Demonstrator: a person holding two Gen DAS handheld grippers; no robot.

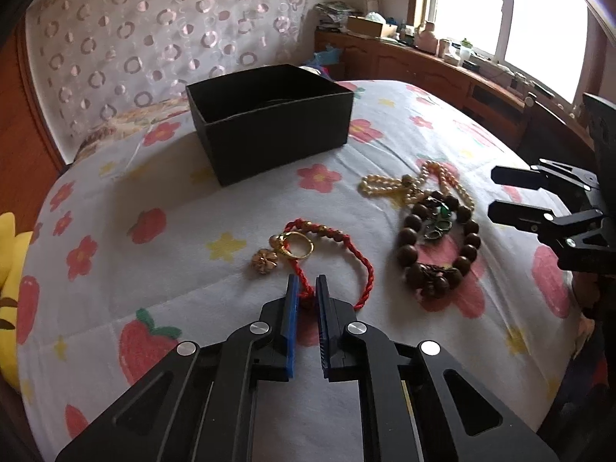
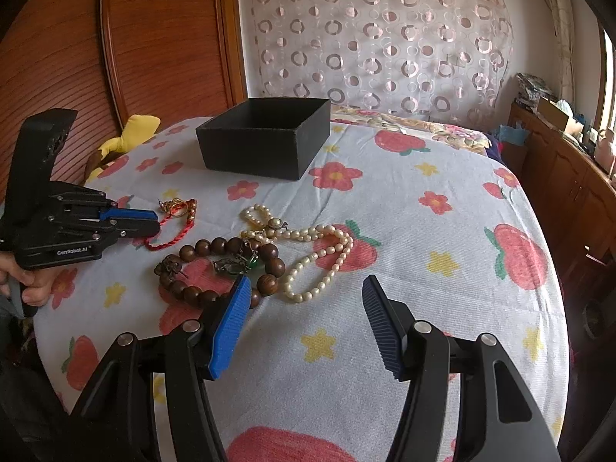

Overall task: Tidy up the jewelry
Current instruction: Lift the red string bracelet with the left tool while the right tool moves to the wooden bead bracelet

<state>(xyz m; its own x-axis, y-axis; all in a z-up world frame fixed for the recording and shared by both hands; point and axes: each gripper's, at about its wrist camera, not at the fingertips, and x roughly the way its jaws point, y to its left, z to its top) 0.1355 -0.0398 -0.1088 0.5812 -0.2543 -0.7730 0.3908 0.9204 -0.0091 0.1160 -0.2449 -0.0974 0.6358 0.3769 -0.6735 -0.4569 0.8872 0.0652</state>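
An open black box (image 1: 269, 115) stands on the flowered bed; it also shows in the right wrist view (image 2: 265, 138). A red braided cord bracelet (image 1: 338, 254) lies in front of it with gold rings (image 1: 294, 246) and a gold flower piece (image 1: 265, 261). My left gripper (image 1: 307, 283) has its jaws closed to a narrow gap around the near end of the red cord. A brown wooden bead bracelet (image 2: 215, 269) and a pearl necklace (image 2: 315, 258) lie to the right. My right gripper (image 2: 304, 288) is open and empty just before them.
The bed sheet (image 2: 423, 269) has strawberry and flower prints. A yellow plush toy (image 2: 127, 134) lies at the bed's far left by a wooden headboard. A wooden cabinet (image 1: 423, 65) with clutter runs under the window at the right.
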